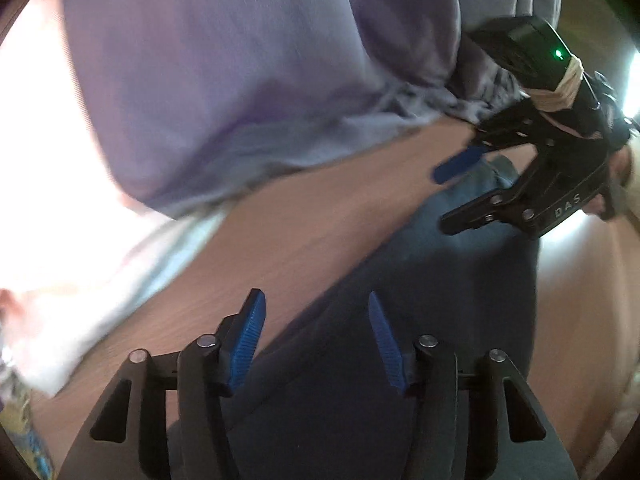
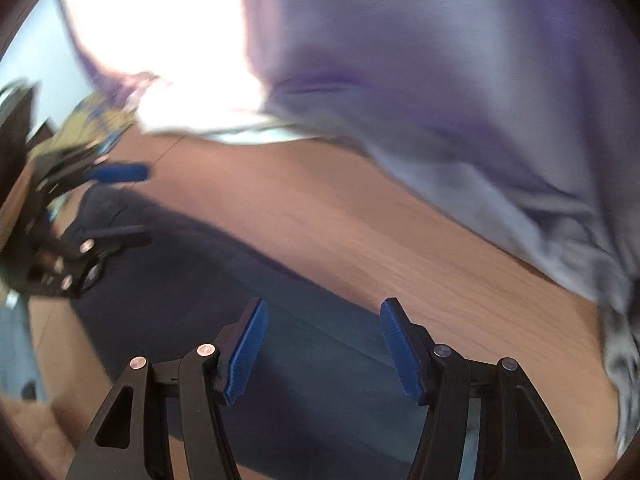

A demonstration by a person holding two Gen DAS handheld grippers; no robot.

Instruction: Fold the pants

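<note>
Dark navy pants (image 1: 420, 280) lie flat on the wooden table (image 1: 300, 232). My left gripper (image 1: 316, 340) is open just above one end of them, nothing between its blue pads. My right gripper (image 1: 452, 196) shows at the right of the left wrist view, open over the far end of the pants. In the right wrist view my right gripper (image 2: 324, 344) is open over the pants (image 2: 200, 288), straddling their edge. My left gripper (image 2: 132, 204) shows at the left there, open.
A lavender garment (image 1: 240, 80) lies on the table beyond the pants, also in the right wrist view (image 2: 460, 100). White cloth (image 1: 100, 260) sits beside it. A patterned yellow-blue item (image 2: 96, 120) lies at the far left. Both views are blurred.
</note>
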